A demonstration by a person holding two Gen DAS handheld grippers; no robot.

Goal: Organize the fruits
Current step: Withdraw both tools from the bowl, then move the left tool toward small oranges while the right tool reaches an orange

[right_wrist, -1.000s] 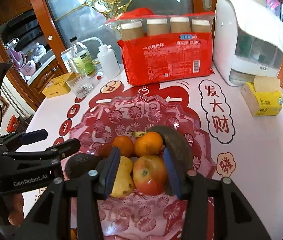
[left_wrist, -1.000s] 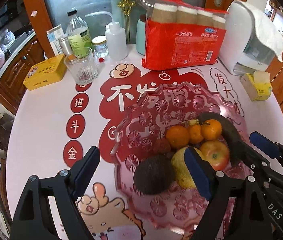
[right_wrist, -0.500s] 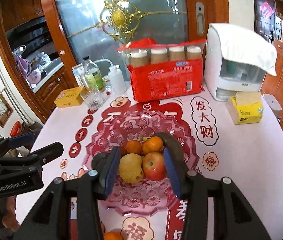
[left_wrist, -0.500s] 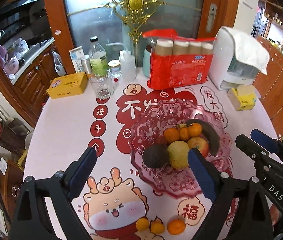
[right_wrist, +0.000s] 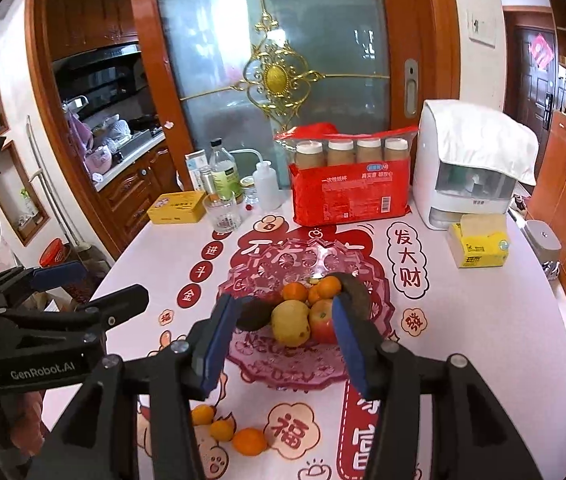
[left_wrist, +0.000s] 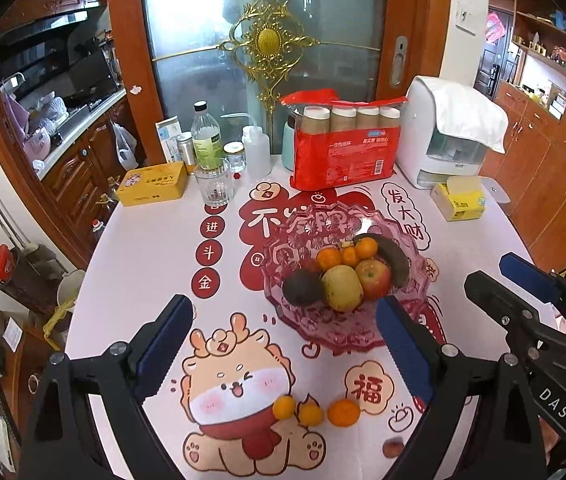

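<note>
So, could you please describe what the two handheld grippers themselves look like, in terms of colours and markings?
Both are matte black plastic frames with silver rivets at the joints and long flat fingers faced with ribbed blue rubber pads. The left gripper shows white "GenRobot.AI" lettering on its side in the right wrist view; a black cable hangs behind it. The right gripper bears white "DAS" lettering in the left wrist view. No sleeves are visible.

- Left wrist view: looks from high above the near edge of the tabletop (left_wrist: 143,248), facing the glass door (left_wrist: 267,40), between its own spread claw (left_wrist: 285,344) fingers.
- Right wrist view: similar height, set further right; the left claw (right_wrist: 83,284) shows at its left.
- Shared: fruit bowl (left_wrist: 415,308) (right_wrist: 243,356), red package (left_wrist: 343,156) (right_wrist: 351,196).
</note>
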